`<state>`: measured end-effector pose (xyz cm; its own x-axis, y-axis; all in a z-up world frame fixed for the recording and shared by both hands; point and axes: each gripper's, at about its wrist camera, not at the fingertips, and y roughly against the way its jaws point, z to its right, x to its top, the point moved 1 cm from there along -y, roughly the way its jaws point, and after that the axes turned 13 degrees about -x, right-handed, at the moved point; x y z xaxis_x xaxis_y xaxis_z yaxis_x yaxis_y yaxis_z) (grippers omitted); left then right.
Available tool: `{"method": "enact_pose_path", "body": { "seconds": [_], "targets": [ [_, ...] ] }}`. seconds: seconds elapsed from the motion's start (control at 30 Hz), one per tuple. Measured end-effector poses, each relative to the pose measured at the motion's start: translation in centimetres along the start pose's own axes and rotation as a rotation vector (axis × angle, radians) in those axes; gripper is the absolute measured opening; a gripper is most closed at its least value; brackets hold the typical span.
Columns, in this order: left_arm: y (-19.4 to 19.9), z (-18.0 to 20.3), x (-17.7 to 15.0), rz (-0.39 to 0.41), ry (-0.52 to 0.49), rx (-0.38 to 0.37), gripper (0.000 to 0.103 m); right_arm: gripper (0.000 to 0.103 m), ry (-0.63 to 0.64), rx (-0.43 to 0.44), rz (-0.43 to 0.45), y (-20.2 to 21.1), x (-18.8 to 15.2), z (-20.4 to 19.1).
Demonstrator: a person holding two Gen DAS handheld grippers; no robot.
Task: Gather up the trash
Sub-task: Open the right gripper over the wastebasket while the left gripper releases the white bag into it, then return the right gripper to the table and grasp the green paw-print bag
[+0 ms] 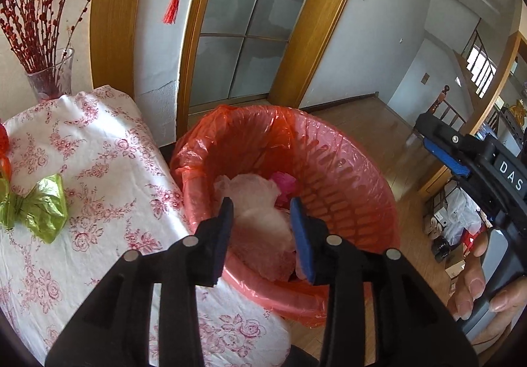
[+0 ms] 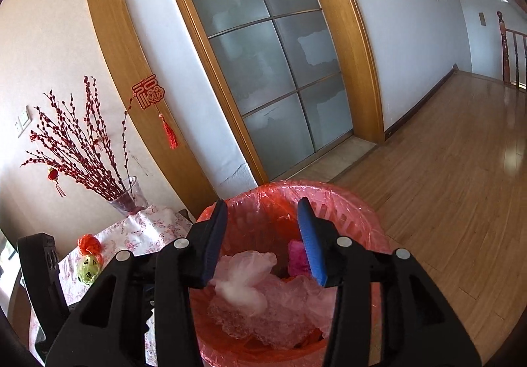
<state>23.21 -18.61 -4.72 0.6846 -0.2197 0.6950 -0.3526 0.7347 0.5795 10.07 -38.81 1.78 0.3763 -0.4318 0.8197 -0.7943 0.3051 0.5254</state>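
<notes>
In the left wrist view, the left gripper (image 1: 262, 205) is seen low in the centre of the frame, held over the mouth of a red basket (image 1: 346, 176) that is lined with a red plastic bag (image 1: 204, 149). Its jaws are parted and nothing is pressed between the pads; the pale crumpled wrapping (image 1: 253, 202) visible in the gap lies down inside the basket, apart from the fingers. A pink scrap (image 1: 283, 181) is seen beside that wrapping, toward the far wall of the basket.

At the left of the same frame a table covered with a floral cloth (image 1: 98, 169) is shown, just beside the basket. On it, at the left edge, a green crumpled wrapper (image 1: 46, 209) is left lying, and a glass vase (image 1: 52, 77) with red branches is stood at the upper left. At the right edge the right gripper (image 1: 444, 153) is partly seen, with a hand (image 1: 481, 288) wrapped around its handle.

In the right wrist view, the right gripper (image 2: 263, 212) is held above the same basket (image 2: 349, 212), low in the centre. Its jaws are likewise spread and nothing is gripped; white and pink wrappings (image 2: 243, 288) lie below them in the bag. On the table (image 2: 145, 232) at lower left, a green piece (image 2: 88, 269) and a red piece (image 2: 89, 243) of trash are seen touching each other.
</notes>
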Motion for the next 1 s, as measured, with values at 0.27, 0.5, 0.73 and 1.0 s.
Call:
{"method": "enact_pose_path", "body": {
  "seconds": [0.27,0.5,0.73,1.0],
  "targets": [
    [5.9,-1.3,-1.3,0.117,-0.016,0.143,0.056,0.068,0.097,-0.05,0.038,1.3,-0.4,-2.3],
    [13.0,-5.4,-3.9,0.216,0.016,0.333,0.076,0.081,0.233,0.024,0.04,1.6,-1.9,-8.0],
    [21.4,-11.1,-7.4,0.298,0.086,0.587,0.083,0.081,0.344,0.194,-0.035,0.6,-5.3,-16.3],
    [28.6,-17.0,-10.6,0.356,0.226,0.729,0.087,0.078,0.498,0.353,-0.171,-2.1,-11.3,-28.1]
  ]
}}
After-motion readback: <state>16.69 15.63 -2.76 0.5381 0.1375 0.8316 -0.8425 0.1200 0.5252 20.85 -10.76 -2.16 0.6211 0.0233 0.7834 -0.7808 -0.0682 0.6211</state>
